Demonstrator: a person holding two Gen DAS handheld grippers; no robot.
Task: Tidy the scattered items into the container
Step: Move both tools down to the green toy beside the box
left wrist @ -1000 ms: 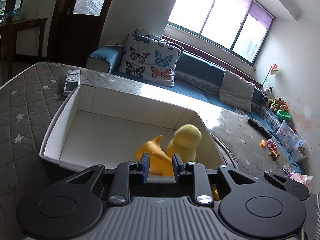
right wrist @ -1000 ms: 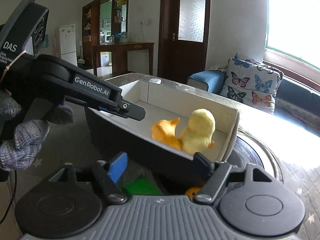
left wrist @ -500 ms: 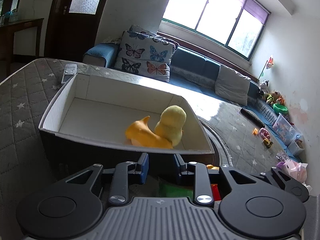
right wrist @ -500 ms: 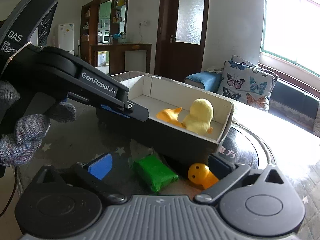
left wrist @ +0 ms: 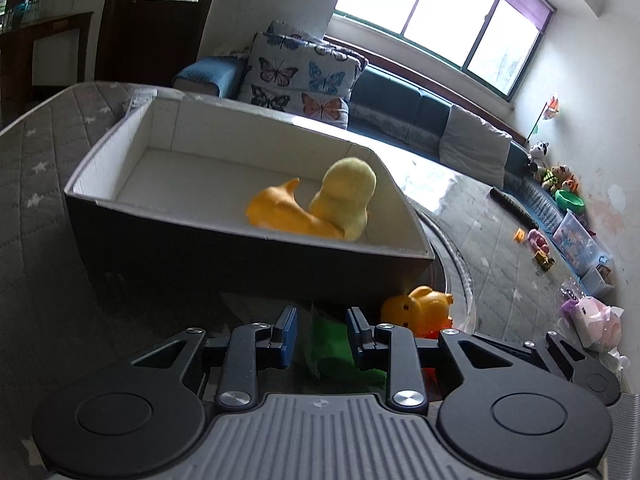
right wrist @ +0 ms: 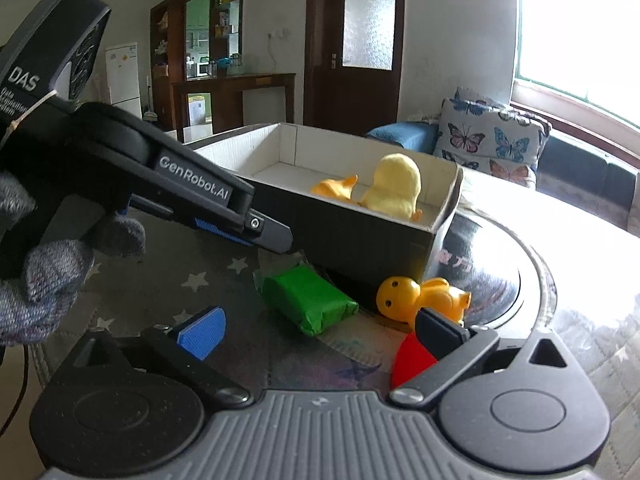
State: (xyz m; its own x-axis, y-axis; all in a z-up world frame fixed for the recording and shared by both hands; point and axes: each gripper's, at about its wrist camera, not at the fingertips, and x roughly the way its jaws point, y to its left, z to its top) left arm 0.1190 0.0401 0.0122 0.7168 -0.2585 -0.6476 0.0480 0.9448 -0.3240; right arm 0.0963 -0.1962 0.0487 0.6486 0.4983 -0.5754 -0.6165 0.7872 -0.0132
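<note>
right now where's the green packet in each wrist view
Left wrist: the green packet sits low at centre, seen between the left gripper fingers, below the box's dark front wall.
Right wrist: the green packet lies at centre, on the starred cloth in front of the box.
Shared landmark: the orange rubber duck just right of it.

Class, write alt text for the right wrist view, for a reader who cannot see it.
An open right gripper hovers over a green wrapped block and a yellow rubber duck lying on a star-patterned cloth beside a box. The box holds a plush duck and an orange toy. The left gripper, in a gloved hand, reaches in above the block.
</note>
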